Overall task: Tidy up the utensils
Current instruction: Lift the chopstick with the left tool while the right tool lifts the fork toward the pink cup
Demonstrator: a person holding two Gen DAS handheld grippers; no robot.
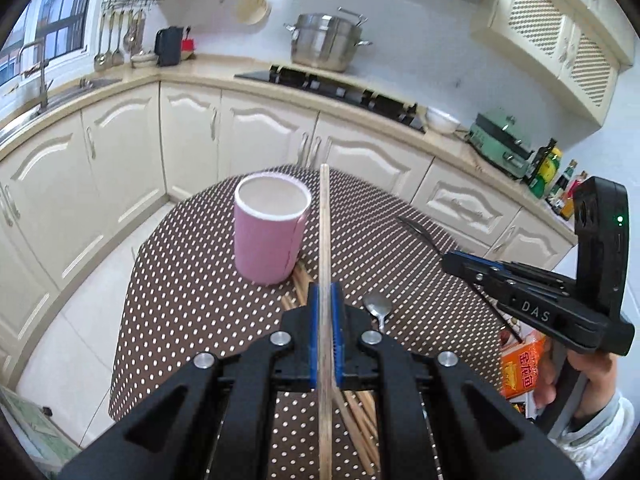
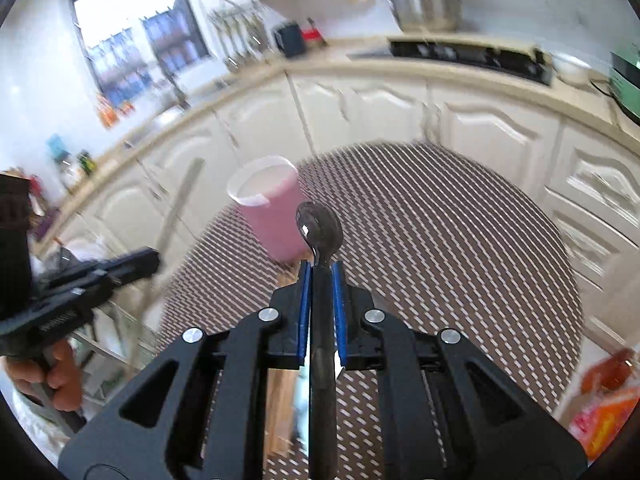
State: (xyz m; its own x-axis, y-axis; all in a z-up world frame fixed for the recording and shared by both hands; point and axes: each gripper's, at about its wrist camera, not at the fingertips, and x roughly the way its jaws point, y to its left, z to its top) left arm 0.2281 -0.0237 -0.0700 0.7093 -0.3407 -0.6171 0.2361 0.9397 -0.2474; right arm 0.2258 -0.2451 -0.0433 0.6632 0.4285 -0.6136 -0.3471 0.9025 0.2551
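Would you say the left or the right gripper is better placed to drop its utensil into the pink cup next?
Probably the left gripper: its chopstick is steady with its tip beside the pink cup rim. The right gripper holds a spoon, but its view is motion-blurred.

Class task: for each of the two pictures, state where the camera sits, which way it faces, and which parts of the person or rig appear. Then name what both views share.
Left wrist: on the left gripper, facing the pink cup and stove; chopstick clamped; right gripper at right.
Right wrist: on the right gripper, clamping a spoon, blurred; the person's left hand at left.
Shared: cup, dotted table, counter.
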